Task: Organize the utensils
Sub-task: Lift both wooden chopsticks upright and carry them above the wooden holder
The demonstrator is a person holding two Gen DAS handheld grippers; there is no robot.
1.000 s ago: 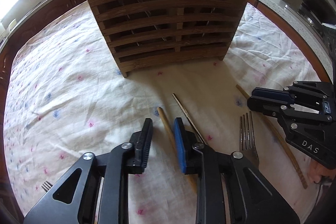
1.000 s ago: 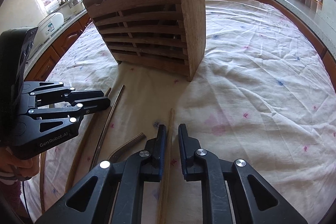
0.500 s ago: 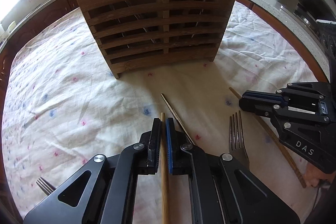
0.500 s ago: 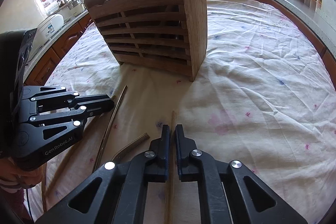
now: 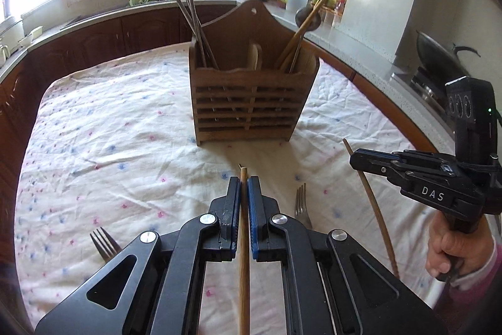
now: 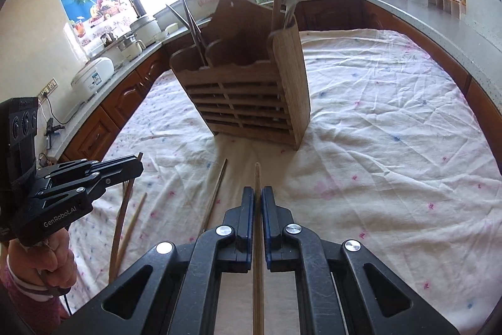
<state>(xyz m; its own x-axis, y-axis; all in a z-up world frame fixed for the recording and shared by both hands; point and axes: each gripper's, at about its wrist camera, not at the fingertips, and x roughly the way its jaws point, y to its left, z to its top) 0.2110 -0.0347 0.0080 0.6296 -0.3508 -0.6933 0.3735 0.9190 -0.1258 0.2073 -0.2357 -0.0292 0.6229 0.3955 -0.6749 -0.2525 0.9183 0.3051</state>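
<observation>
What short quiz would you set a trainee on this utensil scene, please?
1. True or false: the left gripper is shut on a wooden chopstick.
2. How many forks lie on the tablecloth in the left wrist view?
3. In that view, the metal chopsticks stand in the wooden utensil holder in: A) its left compartment, B) its right compartment, C) neither.
Key: 1 true; 2 two; 3 A.

We see a white tablecloth (image 5: 109, 146) sprinkled with small pink and blue flowers, and on it a brown slatted wooden caddy (image 5: 251, 105). Our black grippers carry blue pads (image 5: 253, 209), each clamped on a tan wooden chopstick (image 6: 258, 240), and a pink sleeve (image 5: 483, 278) shows.
</observation>
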